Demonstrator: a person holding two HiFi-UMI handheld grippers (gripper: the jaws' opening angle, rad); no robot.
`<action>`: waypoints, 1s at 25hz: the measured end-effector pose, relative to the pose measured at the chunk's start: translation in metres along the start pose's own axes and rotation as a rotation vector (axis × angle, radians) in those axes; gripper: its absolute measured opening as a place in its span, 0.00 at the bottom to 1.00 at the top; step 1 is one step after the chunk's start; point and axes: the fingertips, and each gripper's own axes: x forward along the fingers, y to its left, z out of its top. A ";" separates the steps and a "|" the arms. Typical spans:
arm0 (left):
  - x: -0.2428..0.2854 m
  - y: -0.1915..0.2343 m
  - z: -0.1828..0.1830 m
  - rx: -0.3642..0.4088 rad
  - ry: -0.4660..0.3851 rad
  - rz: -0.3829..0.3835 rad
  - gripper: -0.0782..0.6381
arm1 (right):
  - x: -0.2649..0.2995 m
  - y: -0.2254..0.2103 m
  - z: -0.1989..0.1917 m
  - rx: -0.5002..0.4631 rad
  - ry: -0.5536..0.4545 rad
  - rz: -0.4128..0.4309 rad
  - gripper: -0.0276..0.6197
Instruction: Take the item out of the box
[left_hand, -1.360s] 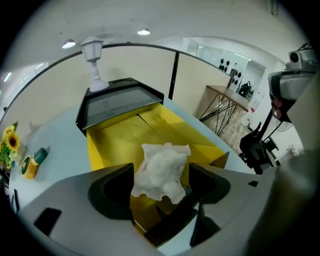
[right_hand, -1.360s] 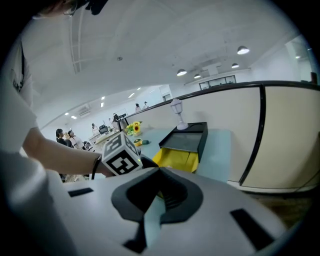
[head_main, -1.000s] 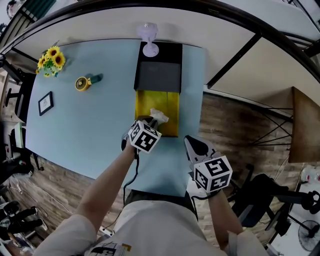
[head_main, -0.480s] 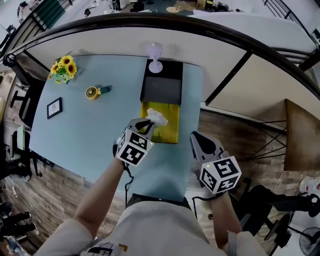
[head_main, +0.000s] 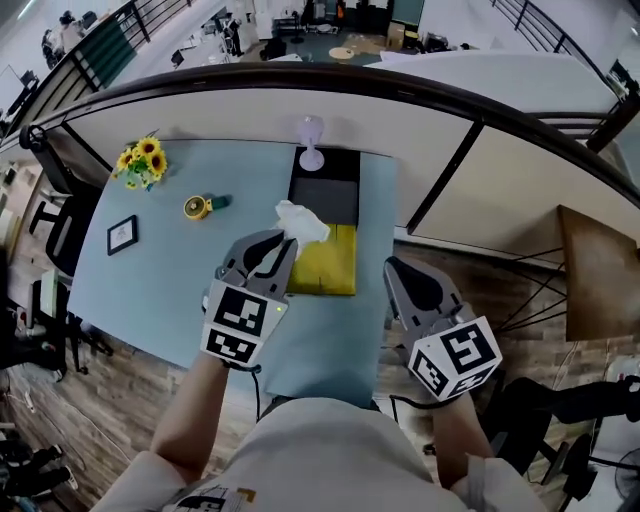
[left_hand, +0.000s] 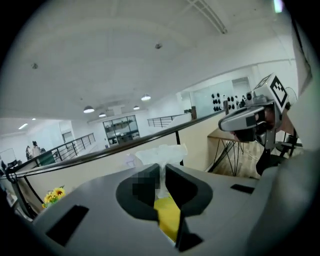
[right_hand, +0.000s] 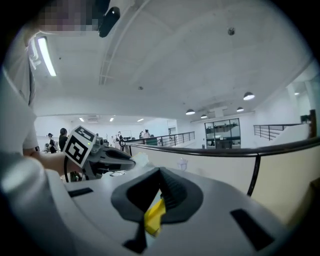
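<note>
In the head view my left gripper (head_main: 285, 240) is shut on a crumpled white item (head_main: 300, 220), held up above the near left part of the open yellow box (head_main: 332, 268). The box's black lid (head_main: 330, 196) lies folded back behind it. In the left gripper view the white item (left_hand: 160, 152) sticks up from between the closed jaws of the left gripper (left_hand: 161, 182), with the yellow box below. My right gripper (head_main: 393, 268) hovers right of the box by the table's right edge, jaws together and empty; the right gripper (right_hand: 159, 192) also shows them closed in its own view.
The light blue table (head_main: 150, 285) carries a white goblet-shaped object (head_main: 311, 142) behind the lid, sunflowers (head_main: 140, 160) at the far left, a yellow tape measure (head_main: 198, 206) and a small picture frame (head_main: 121, 234). A black railing (head_main: 450, 105) curves beyond the table.
My left gripper has risen from inside the yellow box with the white item in its jaws, lifting it out and slightly leftward. The right gripper has stayed beside the box.
</note>
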 end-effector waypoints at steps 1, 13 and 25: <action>-0.009 0.002 0.010 -0.001 -0.029 0.012 0.16 | -0.004 0.002 0.006 -0.007 -0.011 0.000 0.05; -0.097 0.007 0.068 -0.055 -0.238 0.132 0.16 | -0.066 0.015 0.054 -0.066 -0.110 -0.033 0.05; -0.108 -0.003 0.031 -0.069 -0.153 0.162 0.16 | -0.067 0.027 0.029 -0.091 -0.044 0.043 0.05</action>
